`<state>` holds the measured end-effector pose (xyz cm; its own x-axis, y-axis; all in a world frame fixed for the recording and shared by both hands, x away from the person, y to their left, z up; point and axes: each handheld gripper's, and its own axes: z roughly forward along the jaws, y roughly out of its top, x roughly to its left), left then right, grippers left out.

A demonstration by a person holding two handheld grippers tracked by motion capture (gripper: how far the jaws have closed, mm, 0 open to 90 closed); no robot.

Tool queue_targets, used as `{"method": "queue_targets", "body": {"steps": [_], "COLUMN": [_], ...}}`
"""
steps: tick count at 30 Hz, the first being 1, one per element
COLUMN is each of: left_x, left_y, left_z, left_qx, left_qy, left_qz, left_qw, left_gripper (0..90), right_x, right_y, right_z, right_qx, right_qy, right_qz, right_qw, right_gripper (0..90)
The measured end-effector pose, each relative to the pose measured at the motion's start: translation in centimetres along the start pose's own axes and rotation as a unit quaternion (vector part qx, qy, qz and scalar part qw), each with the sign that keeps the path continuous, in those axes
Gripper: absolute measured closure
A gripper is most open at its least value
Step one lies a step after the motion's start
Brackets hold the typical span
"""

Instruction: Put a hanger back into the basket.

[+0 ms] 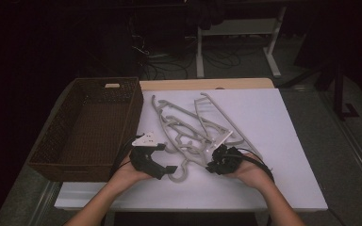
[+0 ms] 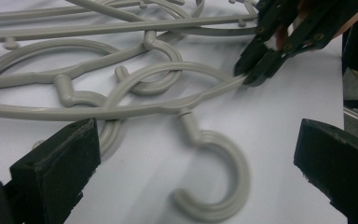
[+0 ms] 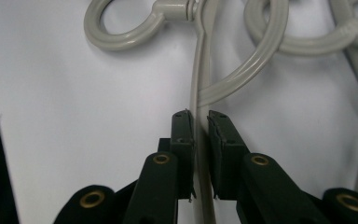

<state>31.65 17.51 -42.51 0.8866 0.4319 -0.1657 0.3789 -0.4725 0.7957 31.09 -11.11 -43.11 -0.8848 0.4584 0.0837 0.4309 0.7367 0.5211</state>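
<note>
Hangers (image 1: 188,134): outside wicker basket (image 1: 52,155) | right gripper (image 3: 200,123) pinches one | left gripper (image 2: 191,163) spread

Grey hangers (image 1: 188,132); brown woven basket (image 1: 56,155); white table (image 1: 283,141); black hand-held grippers.

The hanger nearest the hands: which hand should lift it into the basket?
Probably the right. The right gripper already has its jaws closed around the hanger bar. The left gripper sits open by the hook, holding nothing, though it is nearer the basket.
</note>
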Motion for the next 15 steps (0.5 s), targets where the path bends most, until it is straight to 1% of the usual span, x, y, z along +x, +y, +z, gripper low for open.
{"method": "queue_targets", "body": {"steps": [1,2,3,4,5,6,7,8,9,10,12,13,14,15], "left_x": [0.0,0.0,0.0,0.0,0.0,0.0,0.0,0.0,0.0,0.0,-0.2,-0.3,-0.4,-0.5], "left_y": [0.0,0.0,0.0,0.0,0.0,0.0,0.0,0.0,0.0,0.0,-0.1,-0.1,-0.1,-0.1], "left_z": [0.0,0.0,0.1,0.1,0.2,0.2,0.3,0.4,0.5,0.6,0.9,1.1,1.4,1.7], "left_qx": [0.000,0.001,0.002,0.002,0.007,0.007,0.010,0.014,0.017,0.022,0.034,0.044,0.054,0.065], "left_qy": [0.000,-0.001,-0.002,-0.002,-0.001,-0.001,0.003,0.005,0.004,0.004,0.004,0.003,0.004,0.006], "left_qz": [0.000,0.001,0.003,0.003,0.009,0.009,0.011,0.015,0.017,0.023,0.038,0.049,0.061,0.075], "left_qw": [1.0000,1.0000,1.0000,1.0000,0.9999,0.9999,0.9999,0.9998,0.9997,0.9995,0.9987,0.9978,0.9967,0.9951], "left_gripper": [0.3,0.3,0.3,0.3,0.3,0.3,0.4,0.4,0.4,1.3,4.9,4.9,5.3,7.0], "right_x": [0.0,0.0,0.0,0.0,0.1,0.1,0.3,0.4,0.4,0.6,0.6,0.6,0.5,0.5], "right_y": [-0.3,-0.3,-1.1,-1.1,-1.8,-1.8,-2.6,-3.0,-3.0,-3.8,-4.4,-4.4,-4.7,-4.9], "right_z": [-0.3,-0.3,-0.9,-0.9,-1.3,-1.3,-1.6,-1.8,-1.8,-2.2,-2.5,-2.5,-2.5,-2.5], "right_qx": [0.002,0.002,0.003,0.003,0.005,0.005,0.008,0.007,0.007,0.012,0.016,0.016,0.019,0.027], "right_qy": [0.003,0.003,0.017,0.017,0.032,0.032,0.048,0.056,0.056,0.072,0.083,0.083,0.089,0.096], "right_qz": [-0.010,-0.010,-0.028,-0.028,-0.041,-0.041,-0.059,-0.069,-0.069,-0.084,-0.093,-0.093,-0.096,-0.104], "right_qw": [0.9999,0.9999,0.9994,0.9994,0.9986,0.9986,0.9971,0.9960,0.9960,0.9938,0.9921,0.9921,0.9912,0.9896], "right_gripper": [80.3,80.3,80.4,80.4,80.3,80.3,80.3,80.3,80.3,80.3,80.4,80.4,80.4,80.4]}}
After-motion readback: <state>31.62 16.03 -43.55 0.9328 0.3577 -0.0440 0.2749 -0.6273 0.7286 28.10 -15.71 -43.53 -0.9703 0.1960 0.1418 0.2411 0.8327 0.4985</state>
